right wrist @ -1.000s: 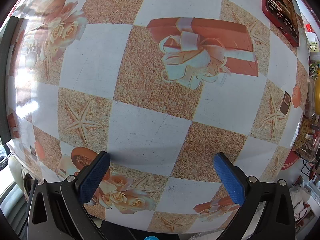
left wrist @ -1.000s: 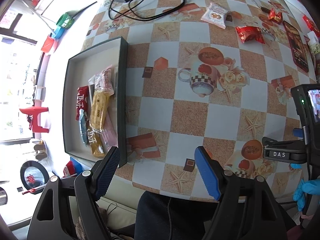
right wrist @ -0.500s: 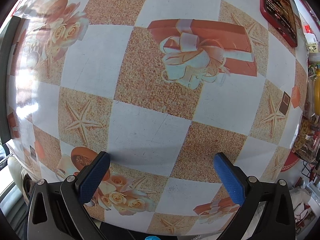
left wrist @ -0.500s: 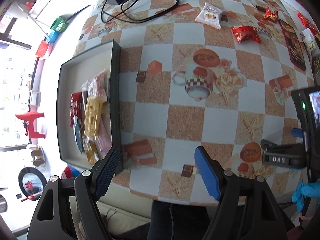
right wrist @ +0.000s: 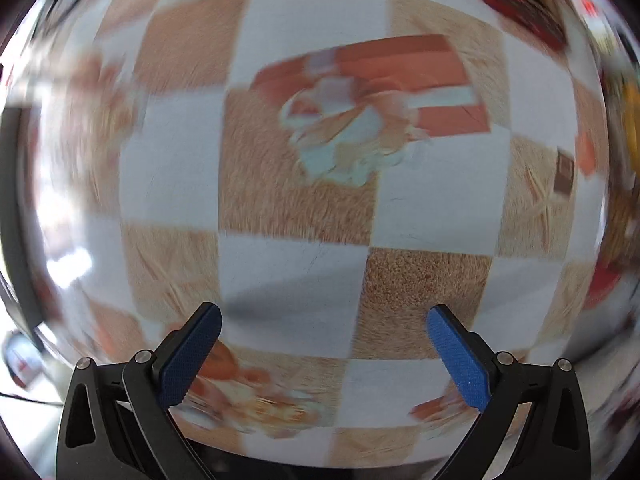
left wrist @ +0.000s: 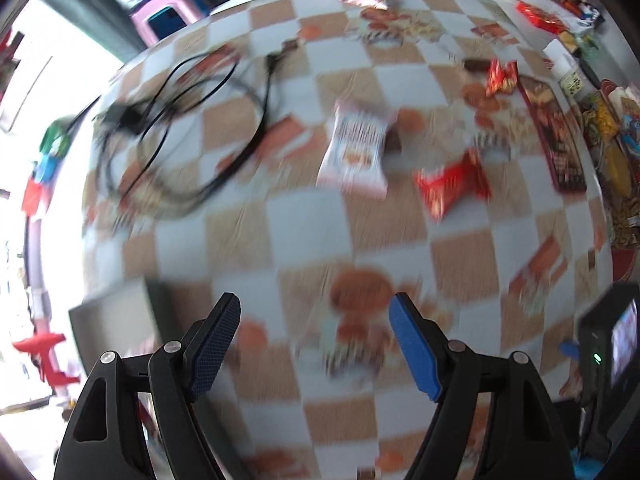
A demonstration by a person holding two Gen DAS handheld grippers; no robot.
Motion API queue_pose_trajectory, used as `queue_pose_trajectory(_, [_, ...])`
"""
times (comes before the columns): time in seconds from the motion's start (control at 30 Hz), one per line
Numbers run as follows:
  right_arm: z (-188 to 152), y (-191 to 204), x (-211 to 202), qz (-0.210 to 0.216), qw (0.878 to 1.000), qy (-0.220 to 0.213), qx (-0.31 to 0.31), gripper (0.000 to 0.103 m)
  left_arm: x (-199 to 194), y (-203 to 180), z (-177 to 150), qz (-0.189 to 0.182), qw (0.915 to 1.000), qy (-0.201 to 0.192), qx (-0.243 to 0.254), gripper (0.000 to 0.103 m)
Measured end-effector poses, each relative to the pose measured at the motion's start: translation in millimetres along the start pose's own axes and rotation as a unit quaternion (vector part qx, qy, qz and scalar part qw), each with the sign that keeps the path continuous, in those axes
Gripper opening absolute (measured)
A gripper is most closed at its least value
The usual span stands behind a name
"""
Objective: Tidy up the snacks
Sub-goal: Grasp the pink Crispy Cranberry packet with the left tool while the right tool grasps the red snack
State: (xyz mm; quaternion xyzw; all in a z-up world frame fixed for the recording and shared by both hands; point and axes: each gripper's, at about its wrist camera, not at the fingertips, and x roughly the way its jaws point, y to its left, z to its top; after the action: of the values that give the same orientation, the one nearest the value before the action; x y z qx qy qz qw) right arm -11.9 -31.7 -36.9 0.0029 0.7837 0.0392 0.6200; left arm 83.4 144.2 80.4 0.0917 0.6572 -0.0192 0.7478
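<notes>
Reaching out empty, the left gripper (left wrist: pixel 314 344) has its fingers spread well short of the white packet (left wrist: pixel 356 152) on the bench (left wrist: pixel 304 224); closing early would miss it. The right gripper (right wrist: pixel 322 344) hangs released.

Likely a home dining or living room, though the view is blurred, table (left wrist: pixel 256 240) under a checkered printed oilcloth, tangled charger cable (left wrist: pixel 192 120) on its far left, pink plastic stool (left wrist: pixel 168 20) beyond it, packaged snacks (left wrist: pixel 600 128) crowding its right edge
</notes>
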Motion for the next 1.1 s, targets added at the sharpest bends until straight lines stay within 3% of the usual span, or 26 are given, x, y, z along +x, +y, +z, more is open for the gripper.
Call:
queue_pose_trajectory(0.1, [11,-5,-12,0.036,0.997,-0.013,0.061,0.103,16,3,32,-0.041,0.9991,0.004,-0.005,0.080])
queue_pose_trajectory(0.23, [25,-10,-31,0.082,0.987,-0.039,0.131,0.103,40,0,61,-0.041,0.9991,0.009,0.002,0.080])
queue_pose_trajectory(0.5, [74,-31,-70,0.179,0.936,-0.107,0.285,0.103,70,1,81,-0.046,0.9987,0.022,-0.006,0.080])
queue_pose_trajectory(0.67, [93,-27,-71,0.220,0.910,-0.103,0.336,0.103,84,-4,88,-0.044,0.9987,0.027,-0.006,0.080])
queue_pose_trajectory(0.77, [101,-21,-65,0.233,0.901,-0.092,0.354,0.084,91,-4,92,-0.037,0.9989,0.028,-0.005,0.080])
queue_pose_trajectory(0.9, [115,-15,-54,0.249,0.895,-0.070,0.364,0.081,97,-6,102,-0.042,0.9988,0.025,-0.011,0.080])
queue_pose_trajectory(1.0, [128,-8,-50,0.243,0.901,-0.067,0.354,0.070,101,-9,105,-0.041,0.9990,0.020,-0.005,0.080])
queue_pose_trajectory(1.07, [133,-4,-52,0.238,0.905,-0.073,0.344,0.049,100,-11,105,-0.041,0.9990,0.017,0.003,0.075])
queue_pose_trajectory(1.1, [137,-1,-51,0.242,0.907,-0.073,0.336,0.035,98,-13,106,-0.050,0.9986,0.016,0.006,0.066])
